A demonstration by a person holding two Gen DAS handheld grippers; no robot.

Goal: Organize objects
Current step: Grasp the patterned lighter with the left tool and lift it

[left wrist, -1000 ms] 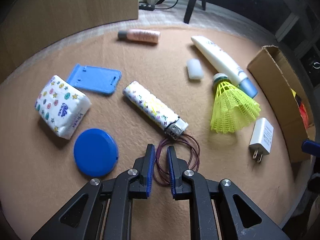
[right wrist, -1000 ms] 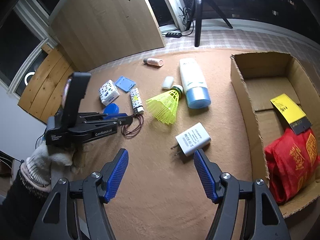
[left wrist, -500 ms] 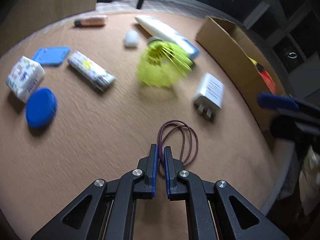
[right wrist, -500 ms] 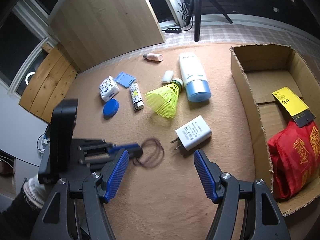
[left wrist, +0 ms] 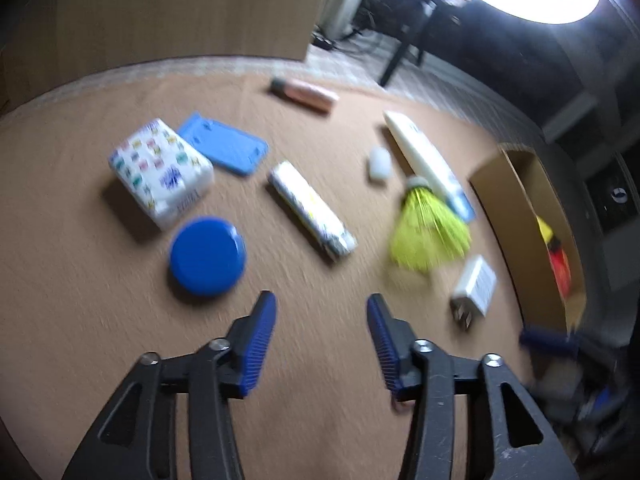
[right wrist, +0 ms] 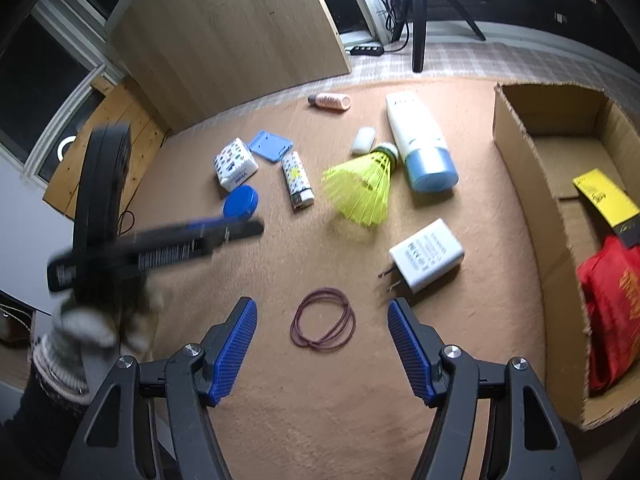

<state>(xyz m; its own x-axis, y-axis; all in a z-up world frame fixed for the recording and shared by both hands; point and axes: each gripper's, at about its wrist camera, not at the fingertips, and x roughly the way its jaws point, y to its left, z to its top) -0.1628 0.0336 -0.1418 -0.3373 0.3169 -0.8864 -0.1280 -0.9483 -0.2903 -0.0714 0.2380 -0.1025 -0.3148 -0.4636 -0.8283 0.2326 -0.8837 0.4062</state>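
A coil of maroon hair ties lies loose on the tan mat, just ahead of and between the fingers of my open, empty right gripper. My left gripper is open and empty, raised over the mat's left side; it appears blurred in the right wrist view. Ahead lie a white charger, a yellow shuttlecock, a patterned lighter, a blue round lid and a tissue pack. An open cardboard box stands at the right.
A white tube with blue cap, a small white piece, a blue flat holder and a pink bottle lie farther back. The box holds a red bag and a yellow card. A wooden board stands behind.
My left gripper opened and let go of the hair ties, then swung back left and up. The hair ties now lie in front of my right gripper, which stayed open.
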